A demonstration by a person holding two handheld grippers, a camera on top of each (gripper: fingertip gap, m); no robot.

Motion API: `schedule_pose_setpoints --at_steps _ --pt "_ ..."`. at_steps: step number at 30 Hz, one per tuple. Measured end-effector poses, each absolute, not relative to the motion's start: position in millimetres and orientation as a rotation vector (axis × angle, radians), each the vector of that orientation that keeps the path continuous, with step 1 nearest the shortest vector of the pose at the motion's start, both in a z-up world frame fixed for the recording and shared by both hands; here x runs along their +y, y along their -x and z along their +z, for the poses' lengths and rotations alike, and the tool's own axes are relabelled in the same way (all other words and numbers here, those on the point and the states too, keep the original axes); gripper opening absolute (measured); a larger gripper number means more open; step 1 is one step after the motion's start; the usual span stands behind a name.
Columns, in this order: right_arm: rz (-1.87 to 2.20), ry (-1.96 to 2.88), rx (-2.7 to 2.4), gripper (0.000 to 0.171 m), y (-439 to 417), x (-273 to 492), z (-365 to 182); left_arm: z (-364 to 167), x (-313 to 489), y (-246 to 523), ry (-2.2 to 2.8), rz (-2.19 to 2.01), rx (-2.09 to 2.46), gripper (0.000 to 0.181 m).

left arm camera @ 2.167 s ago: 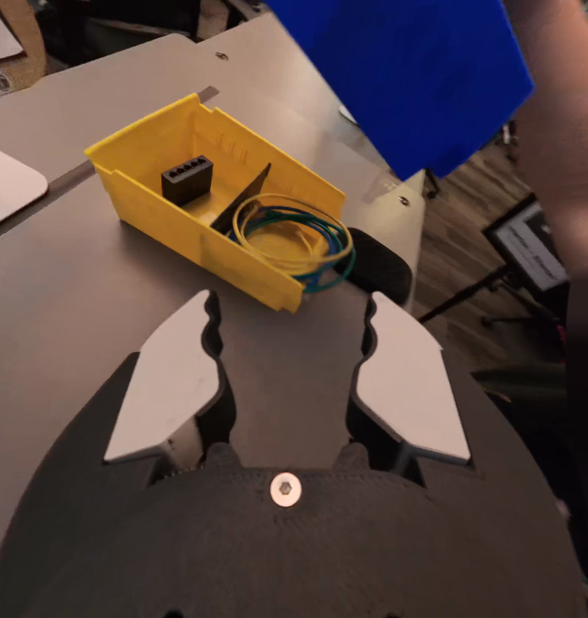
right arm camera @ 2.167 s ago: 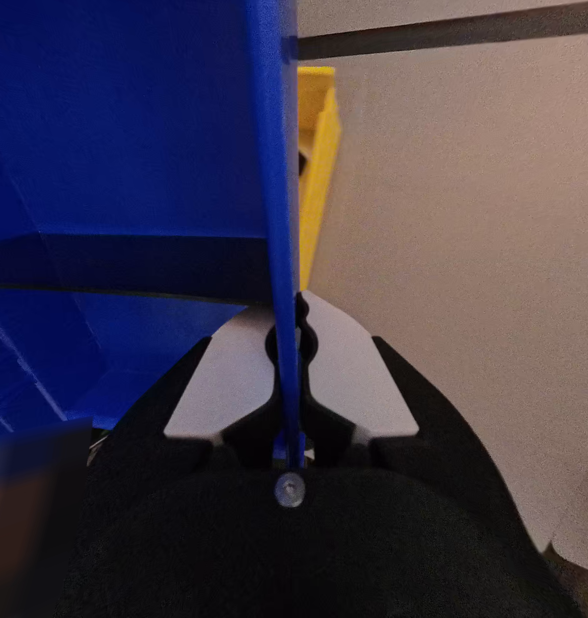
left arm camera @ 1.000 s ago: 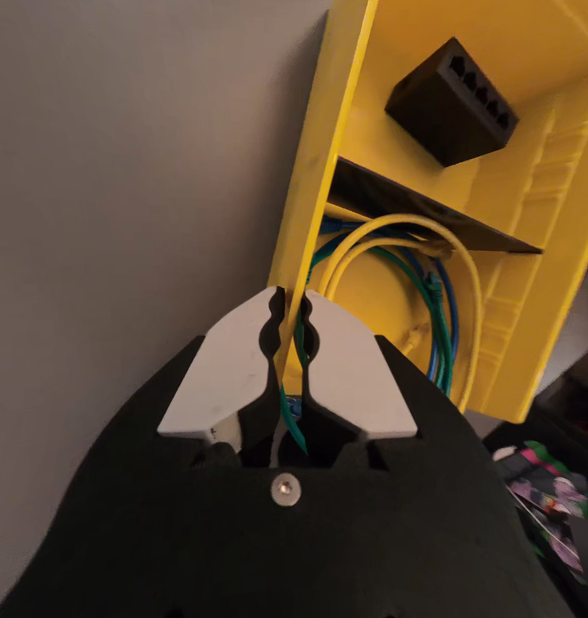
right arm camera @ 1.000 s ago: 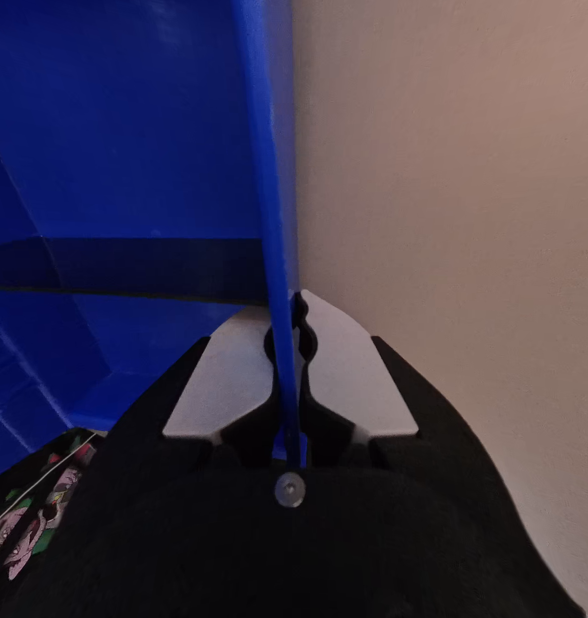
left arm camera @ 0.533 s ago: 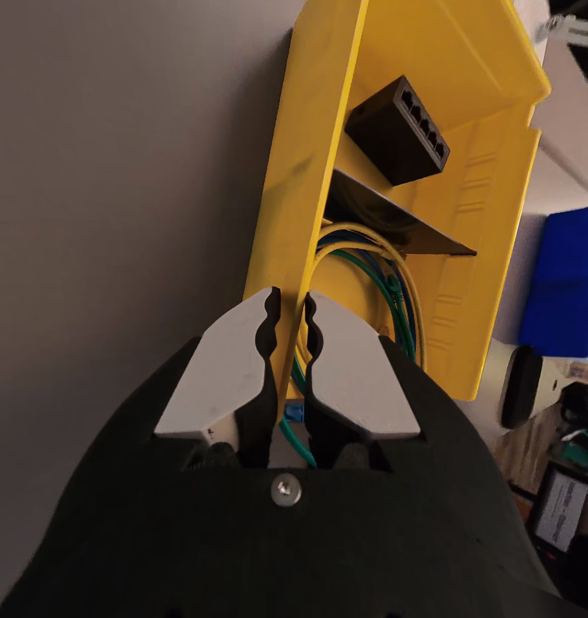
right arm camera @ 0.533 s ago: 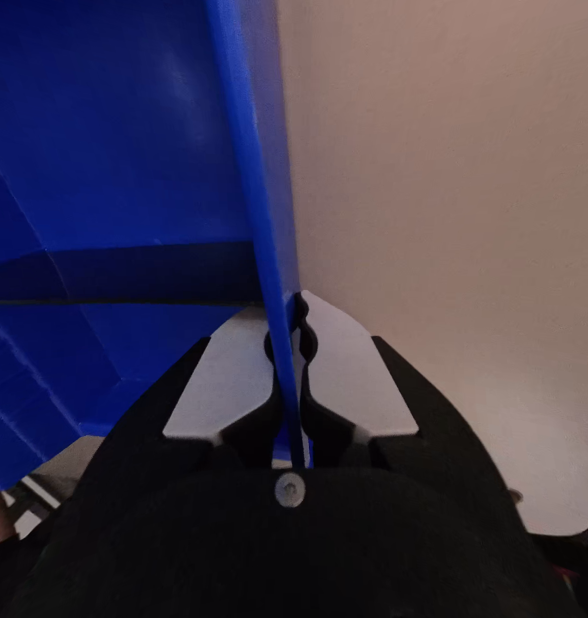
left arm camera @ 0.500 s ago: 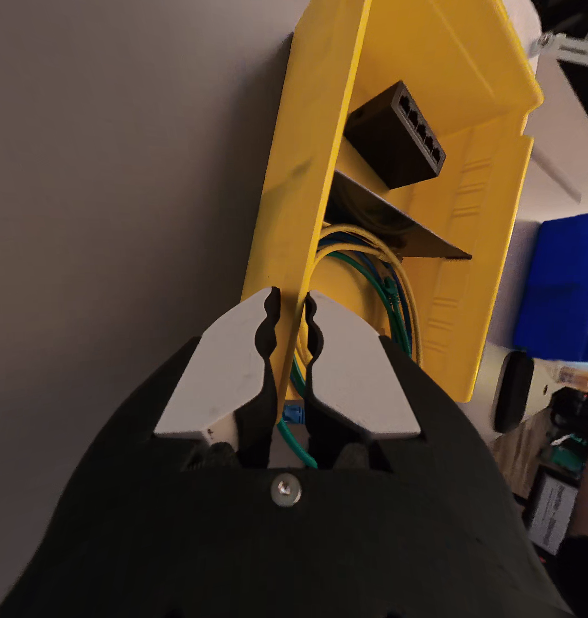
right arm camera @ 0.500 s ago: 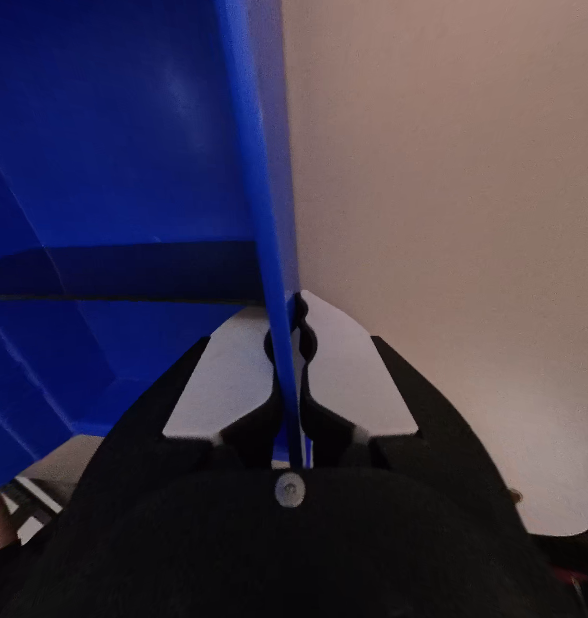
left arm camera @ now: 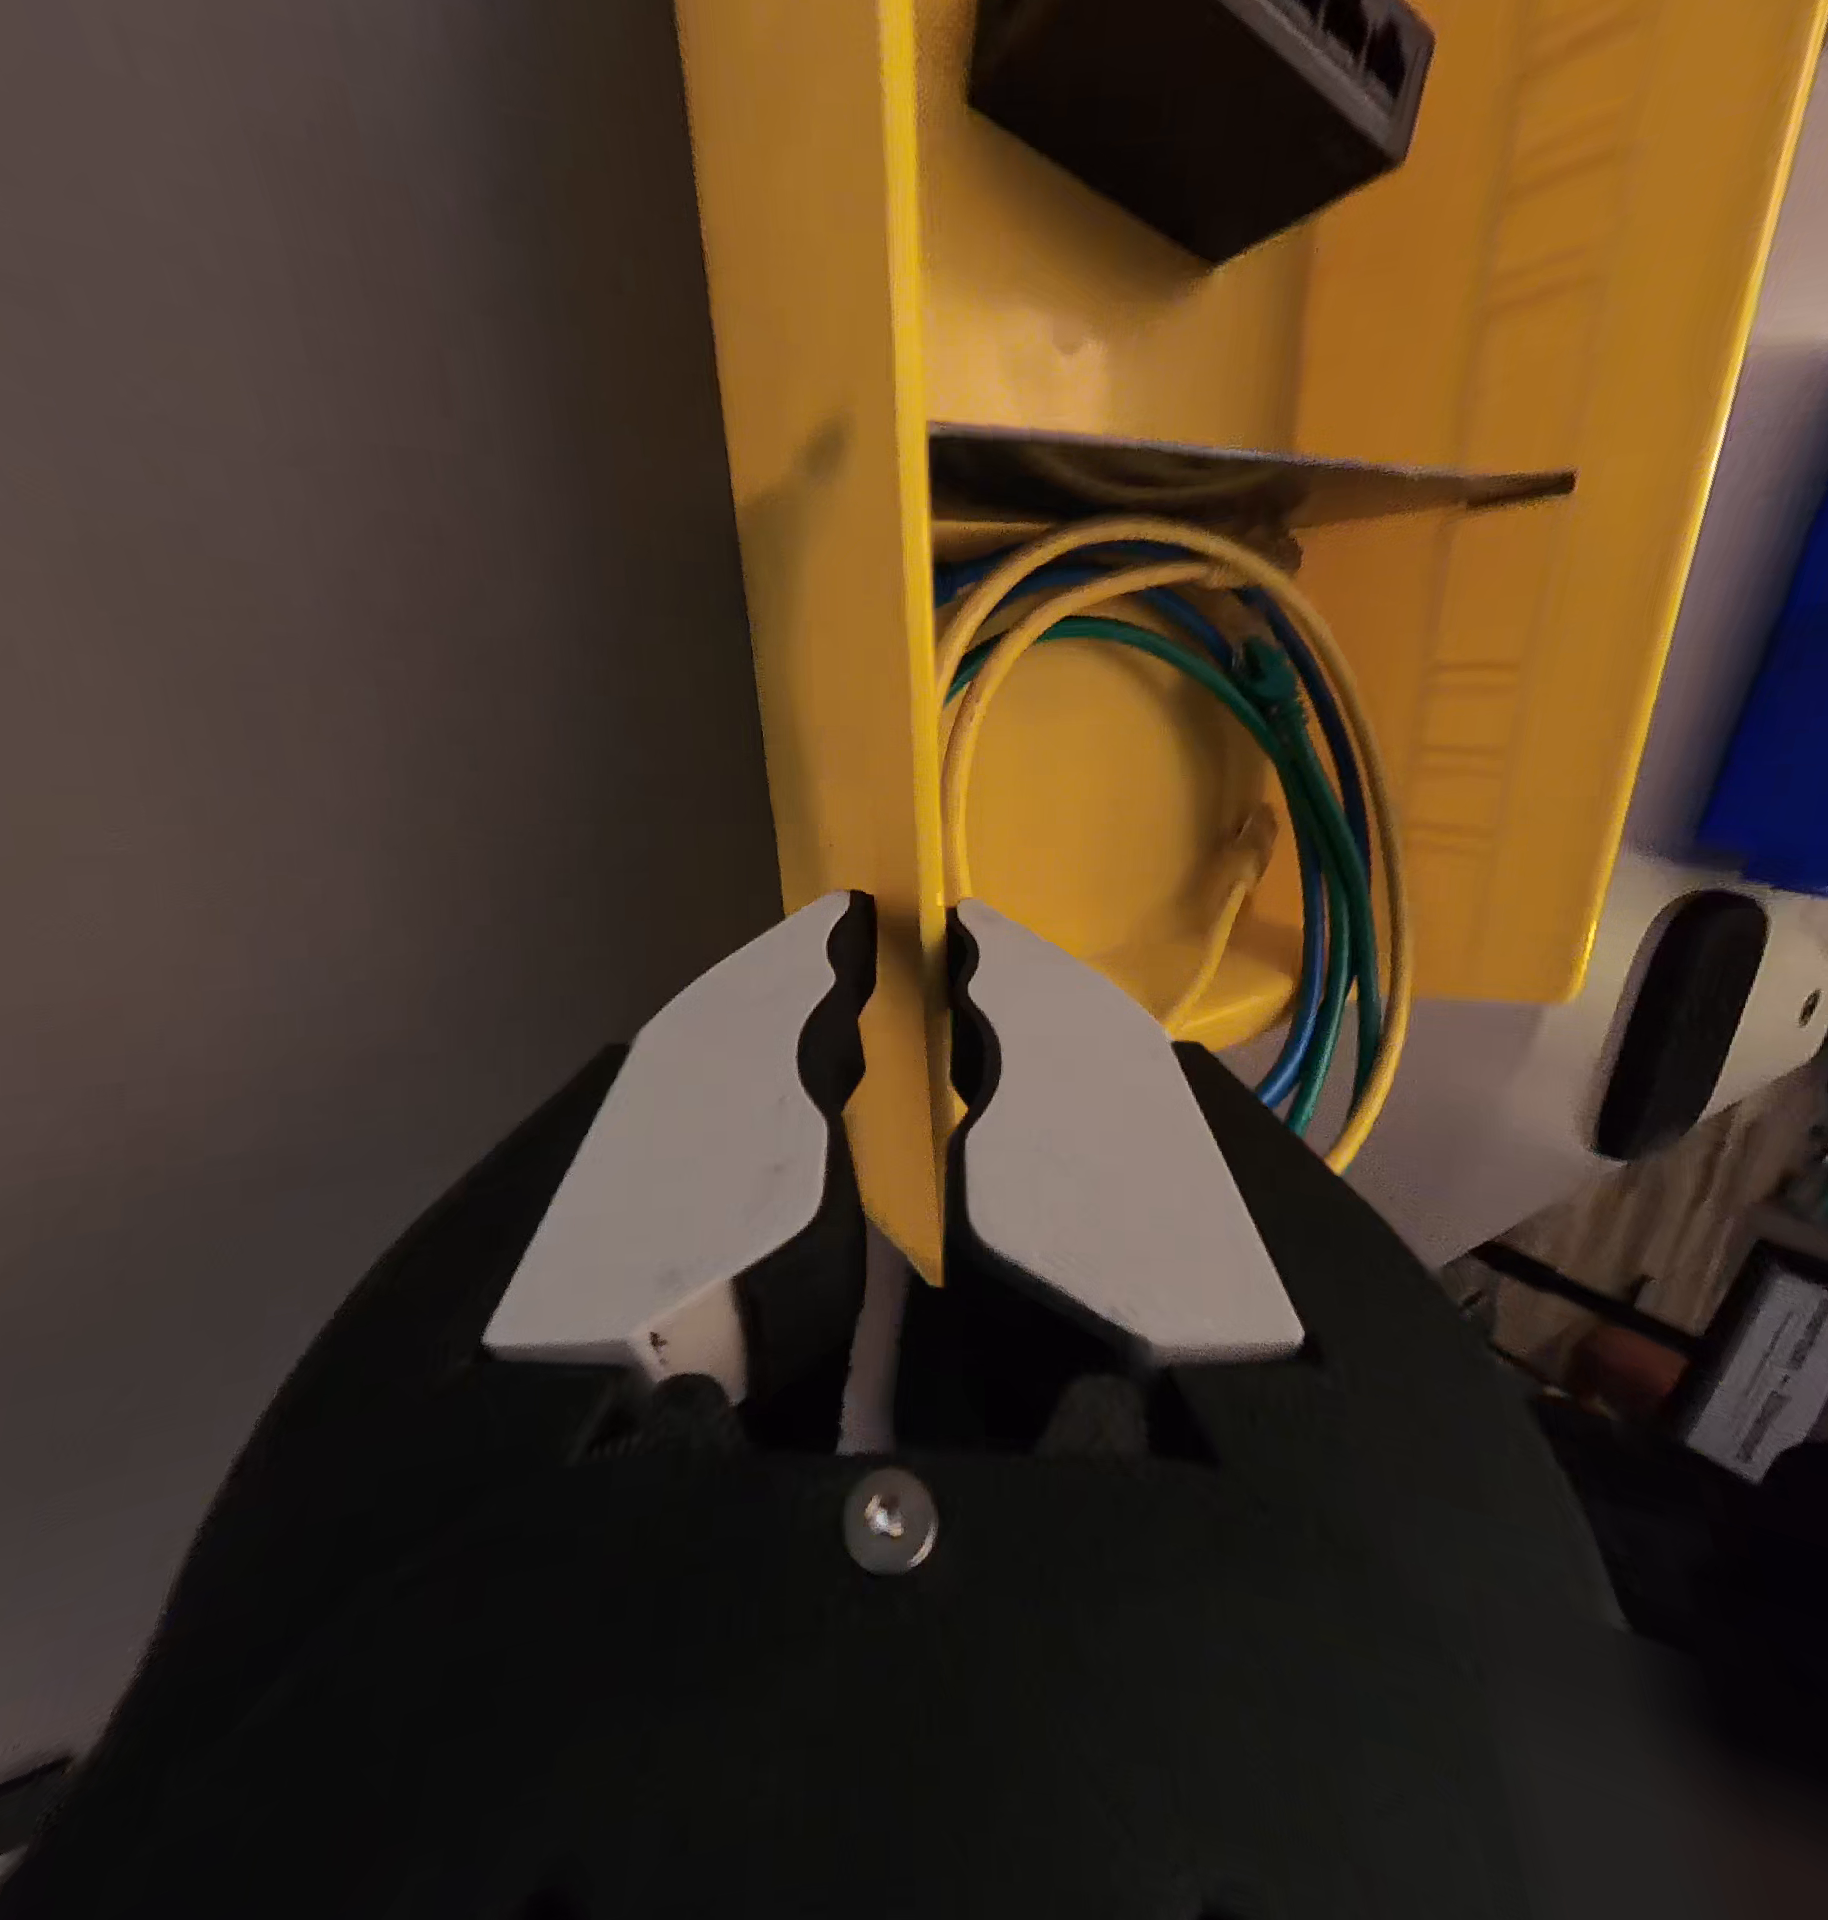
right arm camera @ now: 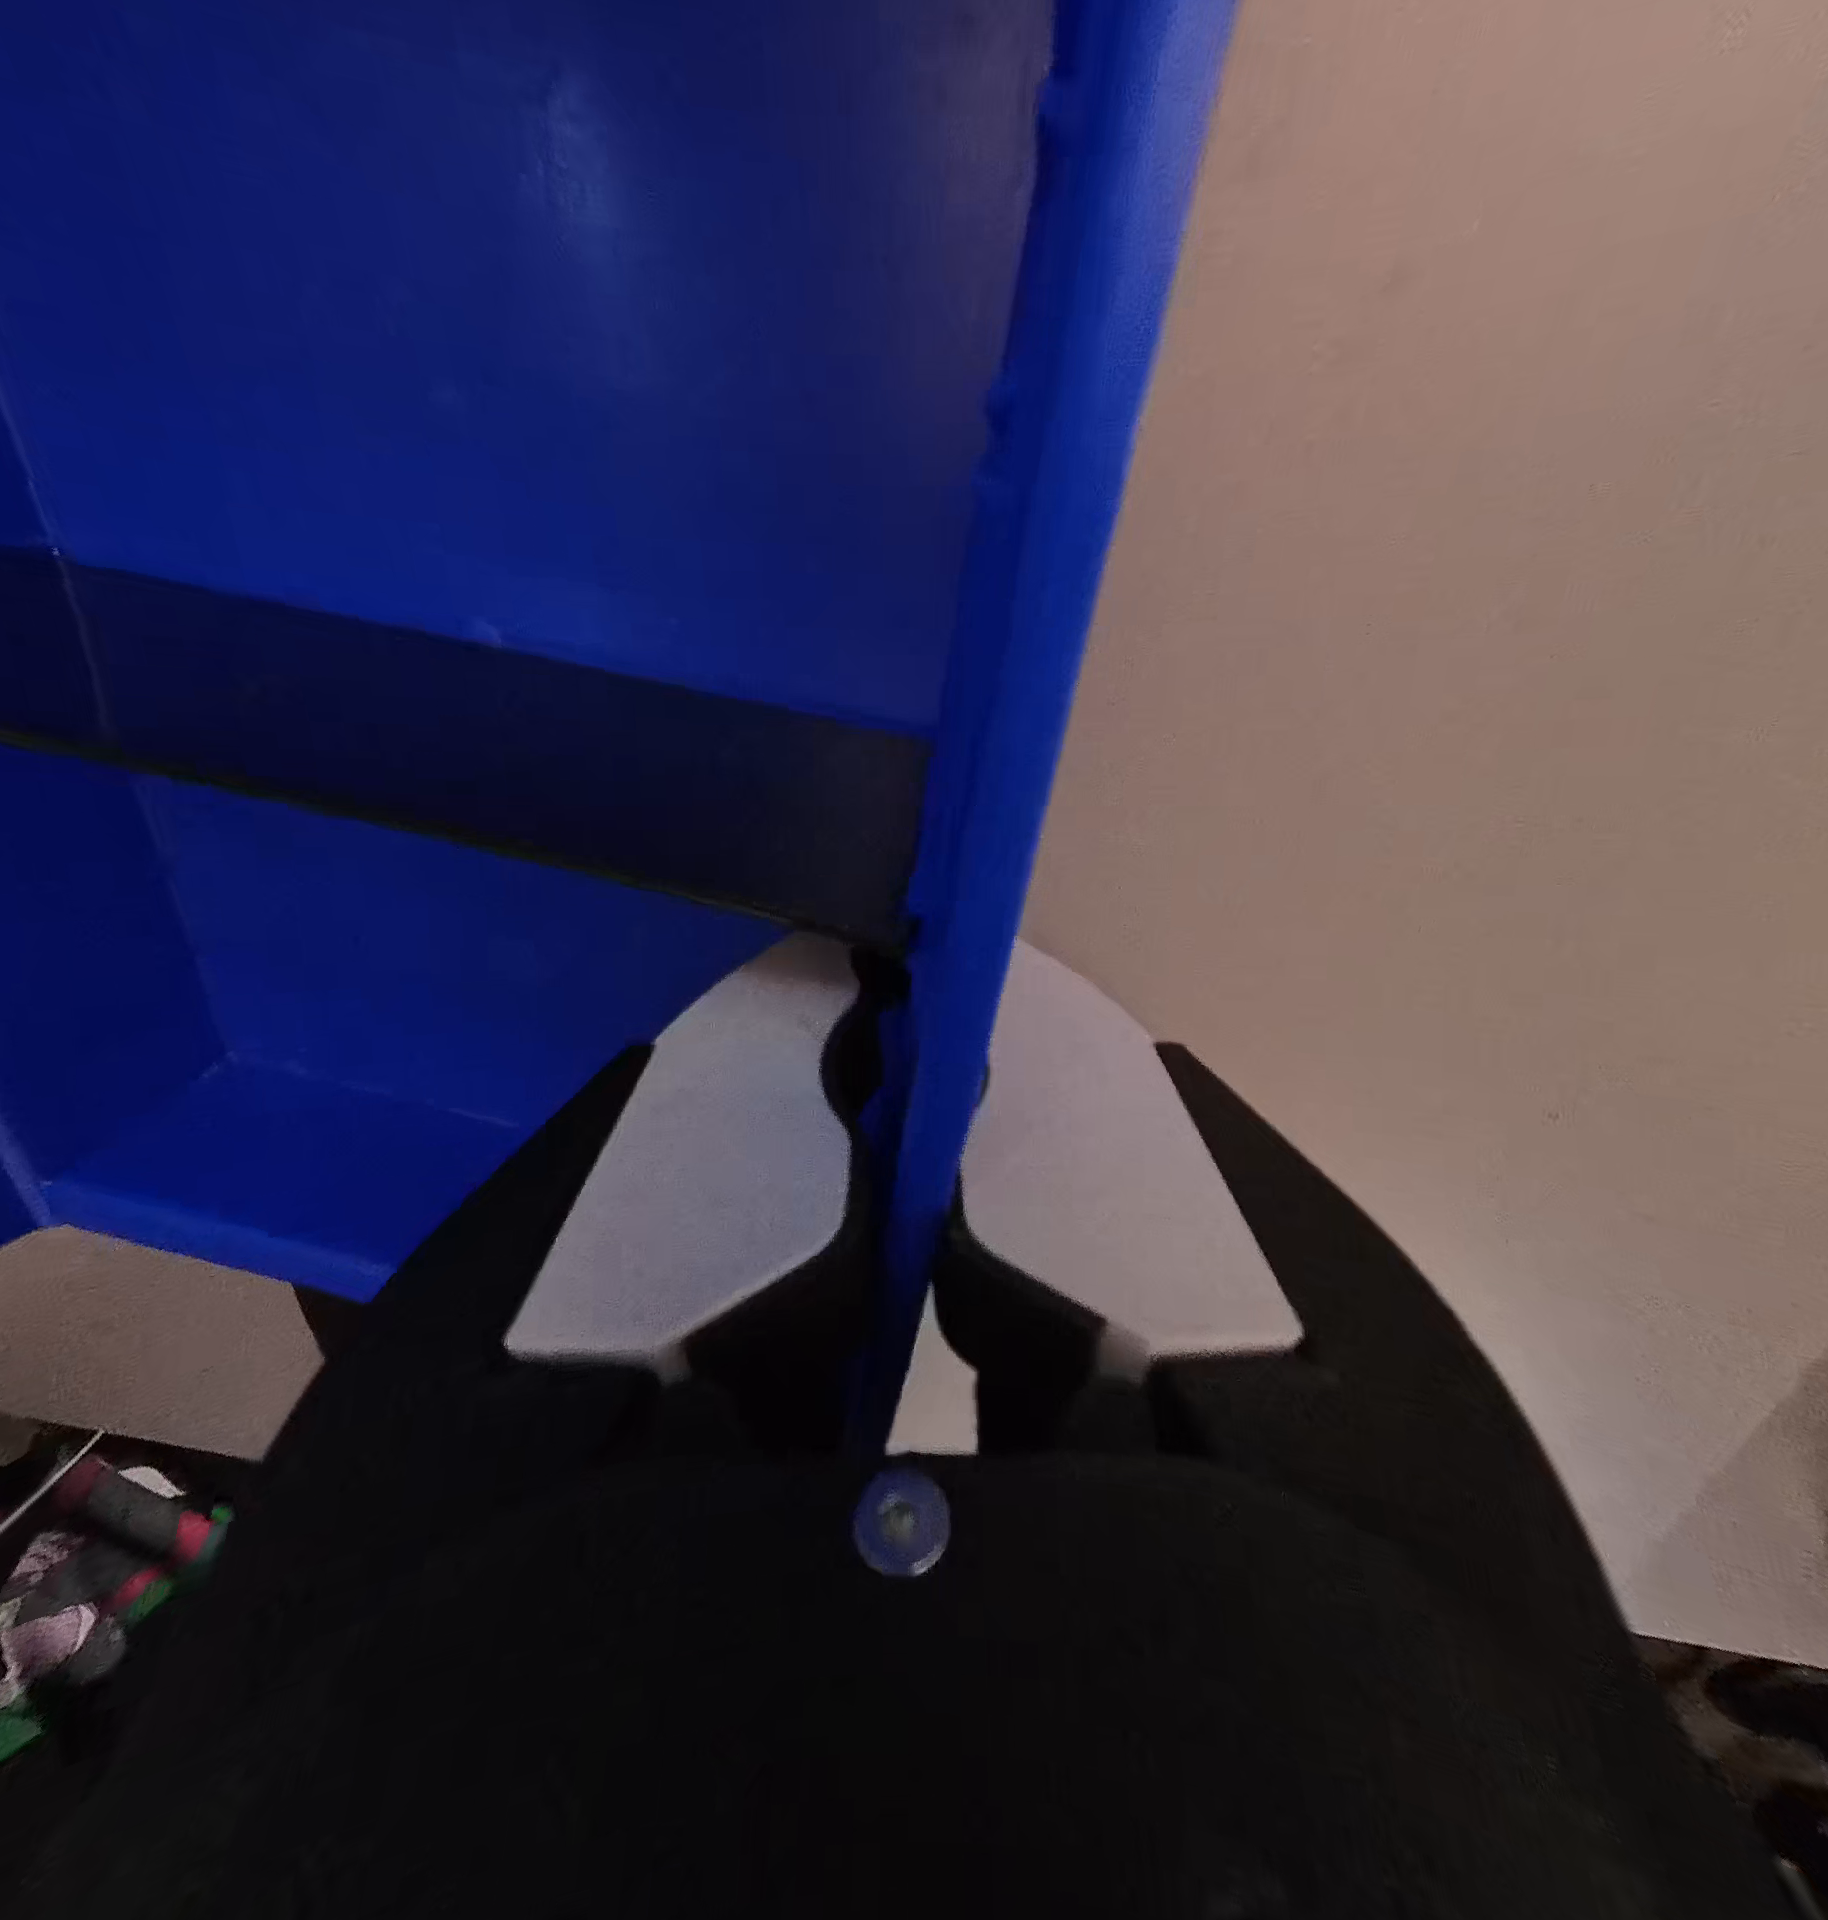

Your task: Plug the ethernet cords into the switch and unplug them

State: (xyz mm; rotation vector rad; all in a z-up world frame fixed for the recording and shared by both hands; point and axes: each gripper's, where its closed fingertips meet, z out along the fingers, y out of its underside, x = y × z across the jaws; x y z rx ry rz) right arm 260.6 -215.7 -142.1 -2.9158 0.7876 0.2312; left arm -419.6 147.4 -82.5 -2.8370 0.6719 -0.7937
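Note:
My left gripper point(left arm camera: 912, 925) is shut on the side wall of a yellow bin point(left arm camera: 837, 520). A black ethernet switch point(left arm camera: 1190, 135) lies in the bin's far compartment, ports facing right. Behind a dark divider point(left arm camera: 1253, 478), coiled yellow, green and blue ethernet cords point(left arm camera: 1325, 790) fill the near compartment and hang over the bin's near edge. My right gripper point(right arm camera: 931, 966) is shut on the side wall of a blue bin point(right arm camera: 1035, 623); that bin looks empty, with a dark divider point(right arm camera: 422, 727) across it.
A pale table surface point(left arm camera: 318, 520) lies left of the yellow bin. The blue bin point(left arm camera: 1793, 675) shows at the right of the left wrist view. A white object with a dark oval face point(left arm camera: 1668, 1029) and clutter sit beyond the table edge. Patterned items point(right arm camera: 48, 1610) lie lower left. There is about 80 cm between the tips of the two grippers.
The yellow bin has swung in my left gripper, standing straighter in view, with the switch now at the top edge. The blue bin has tilted in my right gripper, showing more surface below it.

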Motion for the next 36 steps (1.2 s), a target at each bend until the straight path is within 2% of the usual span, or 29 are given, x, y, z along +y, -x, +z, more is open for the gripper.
schedule_pose_setpoints --at_steps 23,25,27,31,36 --pt "0.221 2.948 0.719 0.008 -249 -204 -142 -83 170 421 2.777 -0.824 0.606 0.012" --pt "0.179 2.949 0.701 0.011 -251 -205 -142 -83 170 421 2.774 -0.817 0.616 0.011" --pt "0.121 2.937 0.671 0.022 -254 -204 -140 -80 170 422 2.768 -0.818 0.612 0.011" --pt "0.110 2.827 0.669 0.040 -252 -196 -122 -52 179 429 2.642 -0.803 0.540 0.011" --pt "-0.168 2.650 0.584 0.043 -258 -190 -59 32 183 428 2.253 -0.822 0.507 0.014"
